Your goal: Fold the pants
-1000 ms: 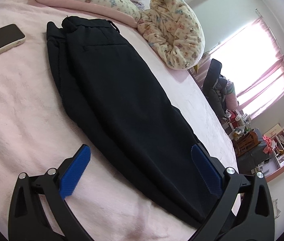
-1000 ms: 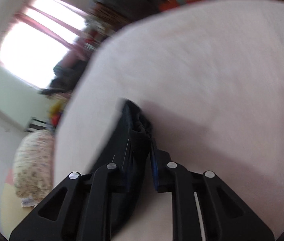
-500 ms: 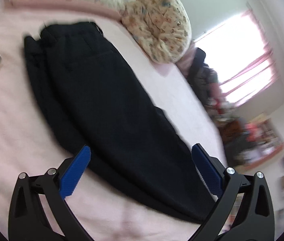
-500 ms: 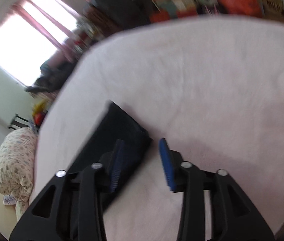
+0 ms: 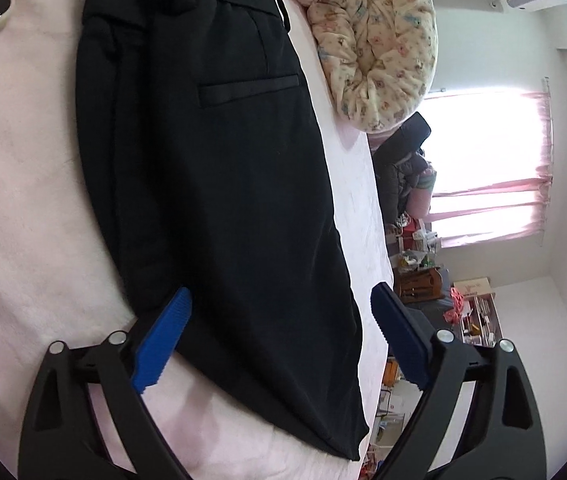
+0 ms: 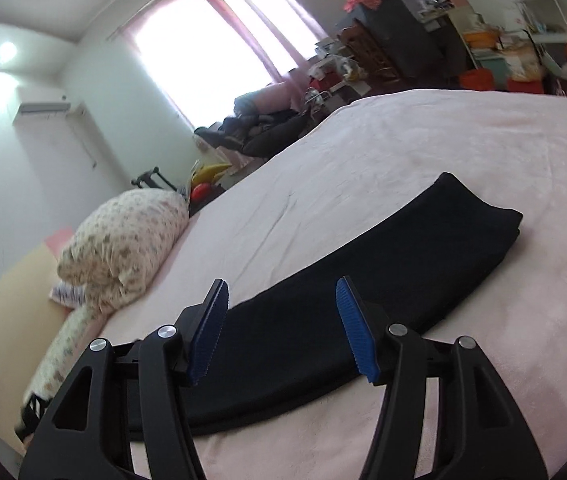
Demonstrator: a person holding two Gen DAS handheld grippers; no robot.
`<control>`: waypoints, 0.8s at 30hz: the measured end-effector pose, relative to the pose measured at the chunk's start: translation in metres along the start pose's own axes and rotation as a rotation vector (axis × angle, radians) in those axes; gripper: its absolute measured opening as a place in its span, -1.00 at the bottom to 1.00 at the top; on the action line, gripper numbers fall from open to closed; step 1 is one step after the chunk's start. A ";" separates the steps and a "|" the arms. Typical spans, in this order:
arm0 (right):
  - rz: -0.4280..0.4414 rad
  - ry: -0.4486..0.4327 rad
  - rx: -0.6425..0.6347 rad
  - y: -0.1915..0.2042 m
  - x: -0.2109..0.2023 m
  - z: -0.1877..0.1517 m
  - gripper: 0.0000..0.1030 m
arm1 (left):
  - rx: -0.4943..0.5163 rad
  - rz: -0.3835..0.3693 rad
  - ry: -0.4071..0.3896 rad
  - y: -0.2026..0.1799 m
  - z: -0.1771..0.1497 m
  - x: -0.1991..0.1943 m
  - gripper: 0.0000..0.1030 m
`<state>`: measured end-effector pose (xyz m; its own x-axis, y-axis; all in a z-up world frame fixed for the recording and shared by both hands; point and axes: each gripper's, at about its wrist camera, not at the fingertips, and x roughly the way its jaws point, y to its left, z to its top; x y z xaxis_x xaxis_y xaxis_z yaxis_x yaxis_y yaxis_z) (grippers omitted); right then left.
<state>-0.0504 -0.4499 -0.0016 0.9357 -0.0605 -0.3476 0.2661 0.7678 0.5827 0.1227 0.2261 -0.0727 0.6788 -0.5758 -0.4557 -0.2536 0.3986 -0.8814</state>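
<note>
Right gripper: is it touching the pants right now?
Apart. In the right wrist view the right gripper stands open, blue pads clear of the black pants lying flat on the bed.

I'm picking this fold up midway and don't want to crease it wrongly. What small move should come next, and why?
Probably bring the right gripper down onto the hem end of the pants and pinch it. The pants already lie folded leg over leg, flat on the pink bed. The right jaws have just been opening and hold nothing; the left gripper is open too.
</note>
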 end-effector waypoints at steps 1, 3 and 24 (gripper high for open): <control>0.002 0.003 0.001 -0.002 0.000 0.000 0.14 | 0.001 0.006 -0.004 -0.001 0.002 0.002 0.78; 0.009 0.015 0.020 -0.007 0.000 -0.002 0.14 | 0.003 -0.005 -0.018 -0.002 0.007 0.005 0.77; 0.007 0.118 -0.088 0.020 0.008 -0.034 0.18 | 0.012 0.064 -0.190 0.009 -0.009 -0.033 -0.90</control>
<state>-0.0451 -0.4134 -0.0180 0.9023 0.0164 -0.4308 0.2334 0.8215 0.5202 0.0920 0.2418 -0.0669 0.7795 -0.4046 -0.4782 -0.2928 0.4396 -0.8491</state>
